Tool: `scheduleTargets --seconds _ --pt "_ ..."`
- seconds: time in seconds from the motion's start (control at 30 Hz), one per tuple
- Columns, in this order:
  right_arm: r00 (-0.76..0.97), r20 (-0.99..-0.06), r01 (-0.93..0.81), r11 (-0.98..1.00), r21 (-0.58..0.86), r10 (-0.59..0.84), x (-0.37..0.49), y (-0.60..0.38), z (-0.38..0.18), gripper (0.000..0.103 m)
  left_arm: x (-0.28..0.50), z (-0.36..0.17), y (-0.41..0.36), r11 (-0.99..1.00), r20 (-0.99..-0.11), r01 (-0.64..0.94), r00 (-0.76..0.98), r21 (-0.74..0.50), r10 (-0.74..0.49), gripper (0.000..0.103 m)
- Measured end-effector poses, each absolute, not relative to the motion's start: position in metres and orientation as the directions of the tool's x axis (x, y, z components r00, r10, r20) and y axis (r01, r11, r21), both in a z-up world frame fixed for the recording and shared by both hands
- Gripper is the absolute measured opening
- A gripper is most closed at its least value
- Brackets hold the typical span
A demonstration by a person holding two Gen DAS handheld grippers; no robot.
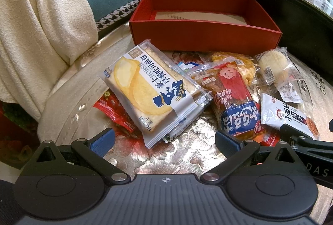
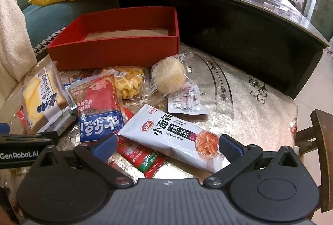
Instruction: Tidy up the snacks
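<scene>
Both jaws are wide apart, left gripper and right gripper holding nothing. Red box is empty (snacks all outside), so nothing's sorted yet.

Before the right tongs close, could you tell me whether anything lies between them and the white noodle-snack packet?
Nothing visible does: the open right tongs already straddle the white noodle-snack packet, which lies on top of a red sachet.

Both the left gripper and right gripper have black linkages, silver screws and blue-padded jaws.
</scene>
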State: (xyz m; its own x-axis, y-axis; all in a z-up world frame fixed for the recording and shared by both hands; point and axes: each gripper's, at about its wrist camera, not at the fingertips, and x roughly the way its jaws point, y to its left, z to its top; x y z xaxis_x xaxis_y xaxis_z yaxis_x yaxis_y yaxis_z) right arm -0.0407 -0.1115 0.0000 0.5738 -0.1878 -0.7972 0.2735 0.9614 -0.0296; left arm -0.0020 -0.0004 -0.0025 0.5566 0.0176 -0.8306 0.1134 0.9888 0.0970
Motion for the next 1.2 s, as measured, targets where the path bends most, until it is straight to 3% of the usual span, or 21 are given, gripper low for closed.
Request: scheduleTargets --seconds 1.0,1.2 --pt "0.575 -0.808 0.238 0.971 0.019 -0.125 -0.032 -0.118 0.006 0.101 0.005 0.003 0.011 0.992 -0.834 0.096 0.552 0.08 0.014 0.103" --pt "0.699 -0.702 0.204 0.979 0.012 -0.137 -0.038 -0.119 0.048 0.101 0.02 0.017 0.033 0.997 -0.83 0.064 0.557 0.033 -0.008 0.103"
